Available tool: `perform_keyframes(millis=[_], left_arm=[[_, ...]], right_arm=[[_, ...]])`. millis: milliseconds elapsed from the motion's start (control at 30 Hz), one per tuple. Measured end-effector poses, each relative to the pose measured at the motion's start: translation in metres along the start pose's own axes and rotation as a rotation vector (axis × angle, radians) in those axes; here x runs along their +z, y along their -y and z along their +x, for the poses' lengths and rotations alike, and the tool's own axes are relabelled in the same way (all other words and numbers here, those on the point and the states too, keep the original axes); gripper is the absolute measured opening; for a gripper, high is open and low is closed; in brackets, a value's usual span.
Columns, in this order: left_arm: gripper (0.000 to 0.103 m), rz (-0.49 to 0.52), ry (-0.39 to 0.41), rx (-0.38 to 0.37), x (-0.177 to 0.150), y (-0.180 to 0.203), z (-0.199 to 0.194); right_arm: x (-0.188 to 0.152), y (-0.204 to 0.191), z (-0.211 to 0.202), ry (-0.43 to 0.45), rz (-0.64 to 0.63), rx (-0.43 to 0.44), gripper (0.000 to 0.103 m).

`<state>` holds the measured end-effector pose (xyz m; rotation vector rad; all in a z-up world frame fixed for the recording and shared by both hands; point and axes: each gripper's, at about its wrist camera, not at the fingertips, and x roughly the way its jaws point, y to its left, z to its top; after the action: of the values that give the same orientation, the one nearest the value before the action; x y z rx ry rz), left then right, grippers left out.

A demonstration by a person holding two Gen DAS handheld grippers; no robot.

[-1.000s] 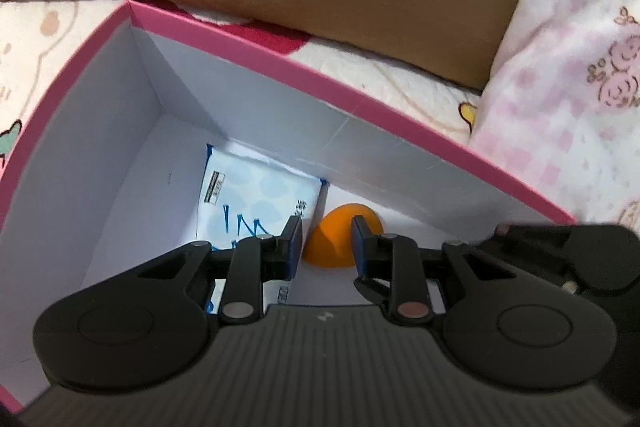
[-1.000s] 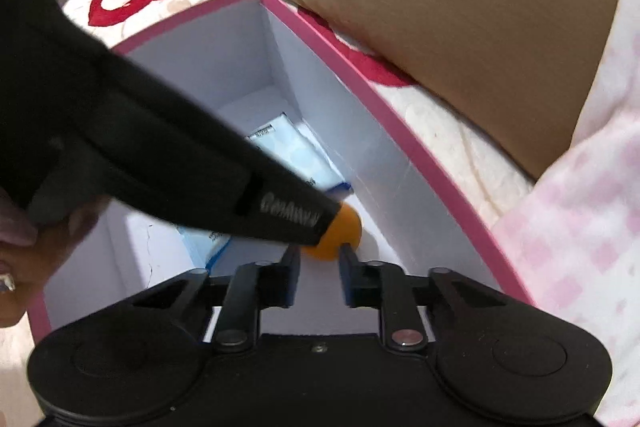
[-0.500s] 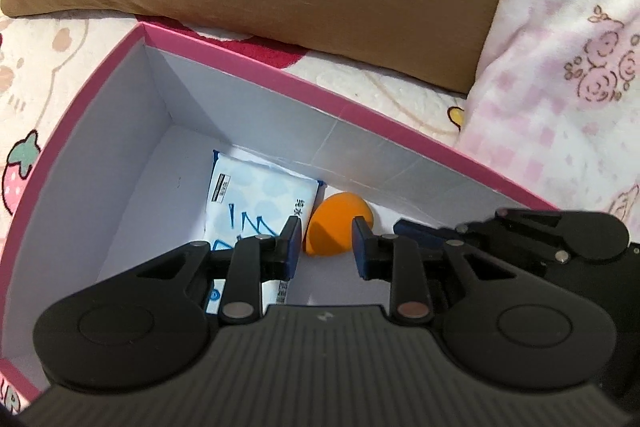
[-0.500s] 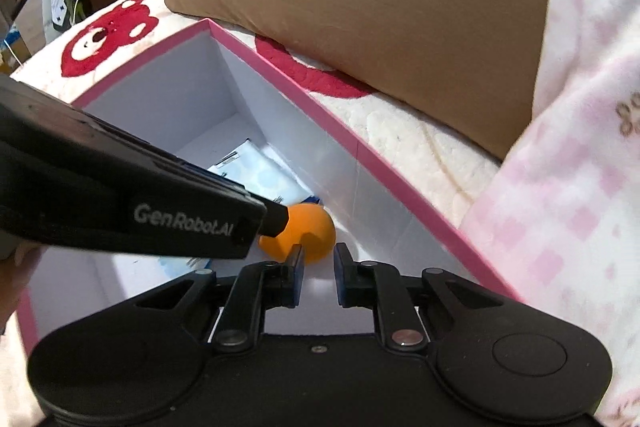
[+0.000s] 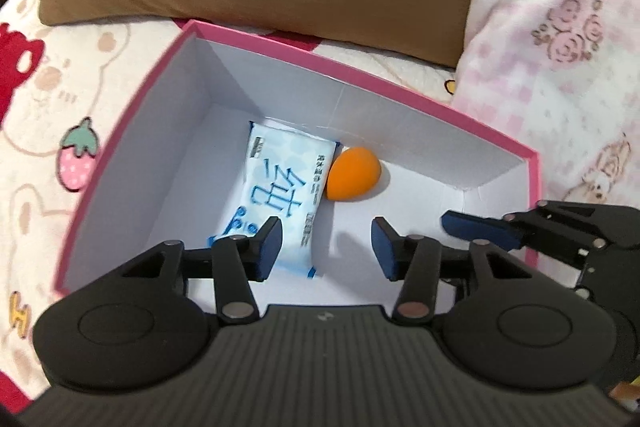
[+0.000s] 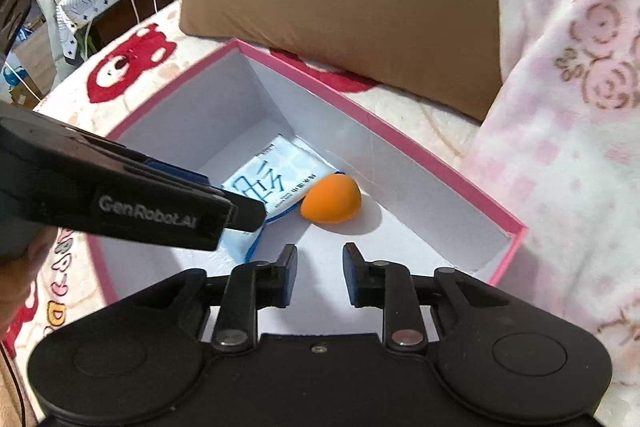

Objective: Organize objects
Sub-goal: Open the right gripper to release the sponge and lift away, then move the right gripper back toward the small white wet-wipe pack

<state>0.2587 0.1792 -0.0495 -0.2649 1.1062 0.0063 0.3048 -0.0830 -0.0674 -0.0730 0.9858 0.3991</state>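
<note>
Left tongs (image 5: 326, 247) have just been opening, nothing between them. Right tongs (image 6: 320, 275) at their narrowest, empty. Orange sponge (image 5: 352, 174) and tissue pack (image 5: 280, 195) lie touching on the pink box (image 5: 400, 89) floor, just ahead of both tongs. Risk: the round sponge rolls if nudged; the tongs sit close together over the box and could clip each other or the rim.

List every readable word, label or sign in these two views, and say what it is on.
"GenRobot.AI": white lettering on the side of the left gripper, right wrist view.
Large blue characters on the tissue pack: stylised, not readable.
Small print and barcode along the pack's edges: too small to read.
</note>
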Motion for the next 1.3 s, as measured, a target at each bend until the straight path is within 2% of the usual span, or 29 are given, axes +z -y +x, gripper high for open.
perform_keyframes(millis=[333, 467, 567, 667, 733, 833, 967, 1300], left_arm=[[0.056, 0.091, 0.026, 0.010, -0.022, 0.011, -0.076], [0.060, 0.161, 0.060, -0.015, -0.035, 0.020, -0.111], [0.060, 0.203, 0.045, 0.009, -0.048, 0.028, -0.131], [0.060, 0.183, 0.008, -0.006, -0.059, 0.029, -0.144], [0.061, 0.208, 0.031, -0.035, -0.068, 0.033, -0.156], [0.063, 0.236, 0.055, -0.015, -0.083, 0.040, -0.173], [0.064, 0.217, 0.023, -0.061, -0.096, 0.039, -0.187], [0.071, 0.239, -0.025, -0.131, -0.130, 0.050, -0.209]], right_arm=[[-0.018, -0.023, -0.068, 0.035, -0.028, -0.014, 0.038], [-0.027, -0.030, -0.101, 0.058, -0.028, -0.029, 0.054], [-0.037, -0.041, -0.123, 0.098, -0.043, -0.122, 0.057], [-0.049, -0.048, -0.142, 0.124, -0.028, -0.099, 0.058], [-0.056, -0.054, -0.153, 0.120, -0.024, -0.092, 0.062], [-0.068, -0.067, -0.167, 0.123, -0.061, -0.112, 0.070], [-0.082, -0.077, -0.187, 0.116, -0.084, -0.109, 0.086], [-0.119, -0.074, -0.230, 0.088, -0.047, -0.119, 0.089]])
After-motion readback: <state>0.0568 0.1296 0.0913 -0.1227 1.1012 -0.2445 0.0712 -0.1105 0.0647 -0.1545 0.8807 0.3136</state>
